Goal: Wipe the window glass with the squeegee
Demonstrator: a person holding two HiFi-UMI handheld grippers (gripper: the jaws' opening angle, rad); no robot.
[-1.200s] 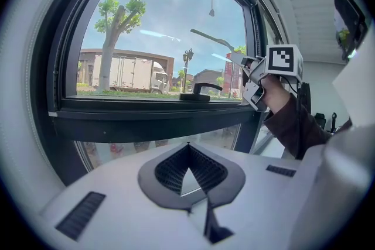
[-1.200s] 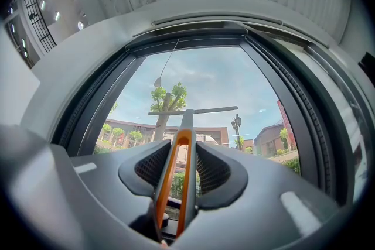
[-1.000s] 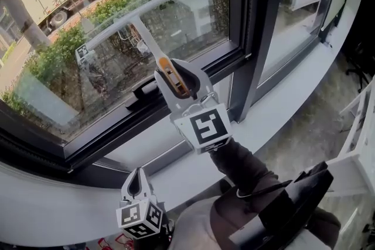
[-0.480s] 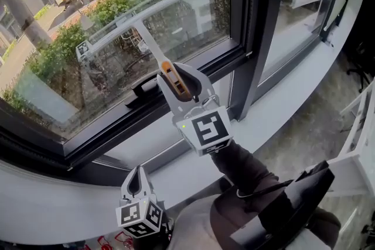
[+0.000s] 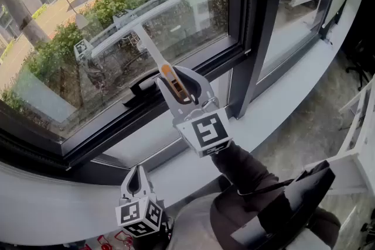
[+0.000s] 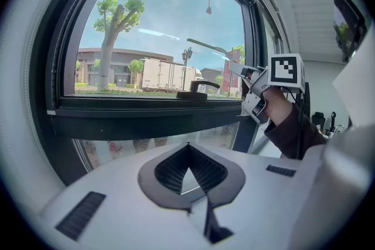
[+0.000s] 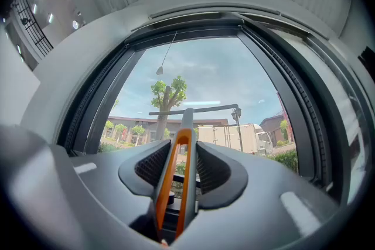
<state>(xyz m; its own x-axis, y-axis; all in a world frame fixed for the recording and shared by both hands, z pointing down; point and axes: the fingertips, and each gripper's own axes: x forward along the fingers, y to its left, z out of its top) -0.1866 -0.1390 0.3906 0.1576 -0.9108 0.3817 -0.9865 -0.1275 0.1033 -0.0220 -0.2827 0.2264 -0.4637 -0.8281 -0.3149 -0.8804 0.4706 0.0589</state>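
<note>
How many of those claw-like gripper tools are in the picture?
2. The right gripper is up at the window glass, shut on the squeegee; the left gripper sits low by the sill, shut and empty.

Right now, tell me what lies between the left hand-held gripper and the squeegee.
In the head view, the white sill and then the dark window frame separate the left hand-held gripper from the squeegee.

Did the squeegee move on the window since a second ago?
Yes, a little. The squeegee, held by the right gripper, slid down the glass toward the black window handle.
</note>
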